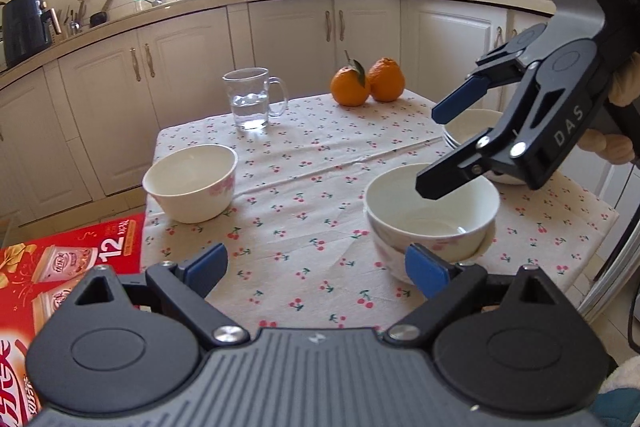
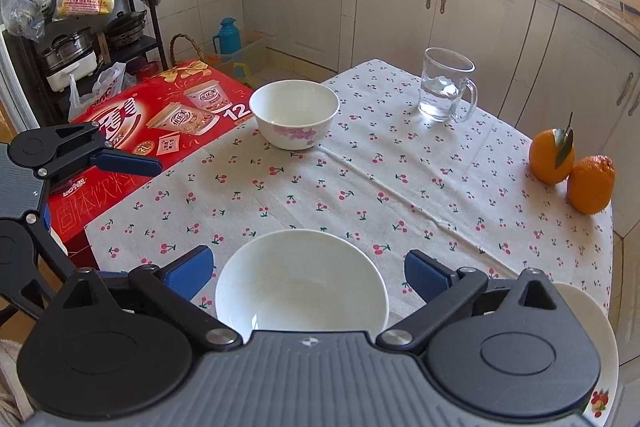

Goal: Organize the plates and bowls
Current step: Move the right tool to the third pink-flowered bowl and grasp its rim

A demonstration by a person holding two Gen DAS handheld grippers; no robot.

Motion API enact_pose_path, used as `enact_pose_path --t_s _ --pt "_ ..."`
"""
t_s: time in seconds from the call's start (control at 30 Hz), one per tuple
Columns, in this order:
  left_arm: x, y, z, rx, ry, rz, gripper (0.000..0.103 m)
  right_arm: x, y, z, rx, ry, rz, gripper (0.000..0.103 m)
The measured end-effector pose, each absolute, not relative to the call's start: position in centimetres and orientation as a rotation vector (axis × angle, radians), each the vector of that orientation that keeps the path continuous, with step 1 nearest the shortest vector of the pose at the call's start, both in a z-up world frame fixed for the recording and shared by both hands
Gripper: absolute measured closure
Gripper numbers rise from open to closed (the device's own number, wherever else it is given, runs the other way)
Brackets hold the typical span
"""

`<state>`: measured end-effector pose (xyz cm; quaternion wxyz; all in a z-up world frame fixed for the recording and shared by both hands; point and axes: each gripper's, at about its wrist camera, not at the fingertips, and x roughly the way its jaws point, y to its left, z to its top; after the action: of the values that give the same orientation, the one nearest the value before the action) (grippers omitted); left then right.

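A white bowl with pink flowers (image 1: 191, 182) stands alone at the table's left; it also shows in the right wrist view (image 2: 295, 113). Two nested white bowls (image 1: 431, 219) sit near the front right; the top one shows below my right gripper (image 2: 302, 291). More white dishes (image 1: 472, 131) are stacked behind them, and a white plate (image 2: 596, 339) lies at the lower right. My left gripper (image 1: 316, 269) is open and empty over the cloth. My right gripper (image 1: 430, 151) (image 2: 308, 273) is open, hovering just above the nested bowls.
A glass mug of water (image 1: 254, 99) and two oranges (image 1: 367, 82) stand at the table's far side. A red drink carton (image 2: 160, 123) lies beside the table's left edge. The cherry-print tablecloth (image 1: 304, 187) covers the table. Kitchen cabinets stand behind.
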<state>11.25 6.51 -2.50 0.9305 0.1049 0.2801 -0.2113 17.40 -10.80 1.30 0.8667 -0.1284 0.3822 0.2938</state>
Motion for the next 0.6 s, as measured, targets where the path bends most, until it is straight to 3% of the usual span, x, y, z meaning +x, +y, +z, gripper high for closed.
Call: enact_pose_path --t_s 0.23,0.6 --pt "14.2 10.0 -2.5 0.146 0.552 -0.346 0.002 20.0 -7.5 2.6 -0.313 0.783 0.649 0.0" --pt "20.6 11.9 -4.4 0.117 0.559 -0.255 0.003 26.9 -3.0 2.8 -0.352 0.803 0.706 0.0"
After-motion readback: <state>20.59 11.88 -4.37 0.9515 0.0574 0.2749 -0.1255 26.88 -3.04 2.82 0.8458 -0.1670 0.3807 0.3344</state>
